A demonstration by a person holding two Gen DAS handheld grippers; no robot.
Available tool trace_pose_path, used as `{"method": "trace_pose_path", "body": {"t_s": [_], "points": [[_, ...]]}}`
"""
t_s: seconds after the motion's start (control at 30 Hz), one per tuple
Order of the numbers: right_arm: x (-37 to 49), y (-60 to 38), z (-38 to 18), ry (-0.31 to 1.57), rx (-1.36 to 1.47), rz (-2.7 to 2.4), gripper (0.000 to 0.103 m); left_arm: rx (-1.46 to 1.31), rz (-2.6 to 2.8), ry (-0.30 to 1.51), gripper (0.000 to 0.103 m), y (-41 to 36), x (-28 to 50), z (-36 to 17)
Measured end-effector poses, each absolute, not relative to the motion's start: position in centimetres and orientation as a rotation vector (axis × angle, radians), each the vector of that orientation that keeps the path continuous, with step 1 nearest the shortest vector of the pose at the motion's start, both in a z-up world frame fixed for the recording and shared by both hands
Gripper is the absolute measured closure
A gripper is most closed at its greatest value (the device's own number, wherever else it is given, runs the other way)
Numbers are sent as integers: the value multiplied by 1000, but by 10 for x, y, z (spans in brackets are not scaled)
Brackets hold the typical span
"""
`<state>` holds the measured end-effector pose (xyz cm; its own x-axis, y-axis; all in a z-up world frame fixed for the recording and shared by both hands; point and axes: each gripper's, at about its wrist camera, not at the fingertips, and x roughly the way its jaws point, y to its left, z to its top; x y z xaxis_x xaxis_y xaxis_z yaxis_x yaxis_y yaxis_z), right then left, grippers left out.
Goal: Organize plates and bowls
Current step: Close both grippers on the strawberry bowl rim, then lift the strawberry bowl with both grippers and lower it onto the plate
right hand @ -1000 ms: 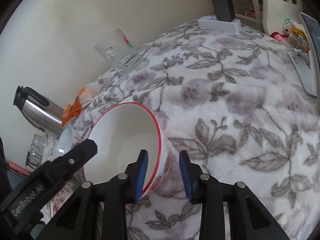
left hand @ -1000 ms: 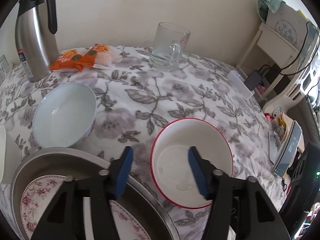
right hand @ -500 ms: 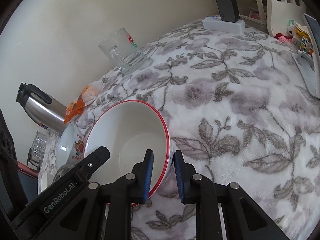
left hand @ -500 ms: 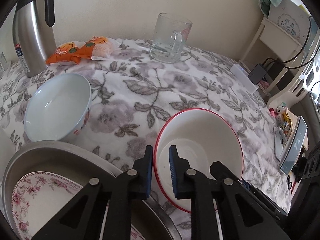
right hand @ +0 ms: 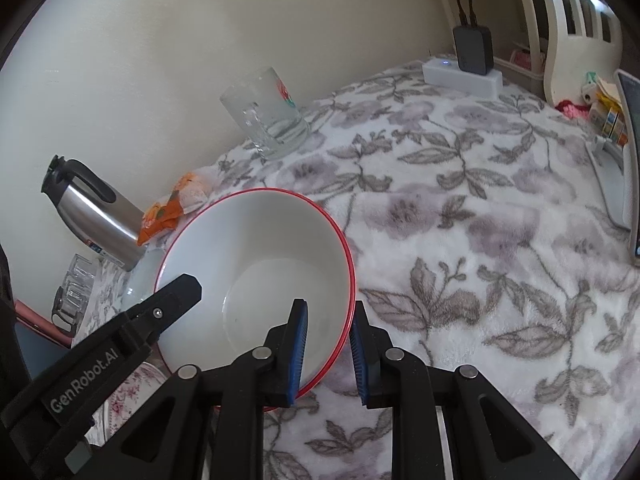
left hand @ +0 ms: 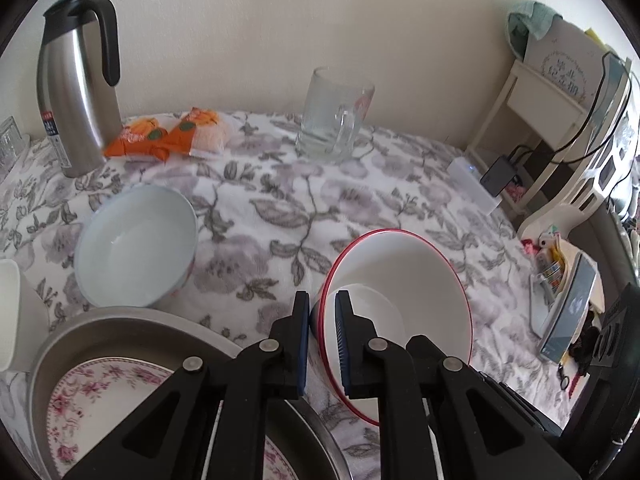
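A white bowl with a red rim (left hand: 404, 292) is tilted above the floral cloth and gripped from both sides. My left gripper (left hand: 322, 320) is shut on its near left rim, one pad inside and one outside. In the right wrist view the same bowl (right hand: 260, 248) has my right gripper (right hand: 328, 340) shut on its right rim, and the left gripper's finger (right hand: 176, 292) shows at the opposite side. A pale blue bowl (left hand: 136, 248) rests on the cloth to the left. A floral plate (left hand: 100, 396) lies in a metal basin (left hand: 120, 320) at the lower left.
At the back stand a steel thermos (left hand: 80, 92), orange snack packs (left hand: 168, 136) and a glass mug (left hand: 336, 116). A white cup (left hand: 16, 312) sits at the left edge. A power strip (right hand: 460, 74) and a propped tablet (left hand: 568, 312) mark the right edge.
The left jaws went from wide open over the bowl to shut on its rim. The right jaws narrowed onto the opposite rim. The bowl has tipped and risen slightly.
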<state>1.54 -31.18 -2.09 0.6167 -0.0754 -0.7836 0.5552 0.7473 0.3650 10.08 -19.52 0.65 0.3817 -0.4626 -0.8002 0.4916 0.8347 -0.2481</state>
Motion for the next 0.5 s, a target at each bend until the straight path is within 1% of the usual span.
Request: {"method": "trace_pose_path", "body": {"t_s": [0.3,0.5], "points": [[11,-294,14,791,596,-380,80,-11,-615,972,90,-173,96,36],[7,-284,26,783,591,-370,80,-46,-622,978,90,-159,95,46]]}}
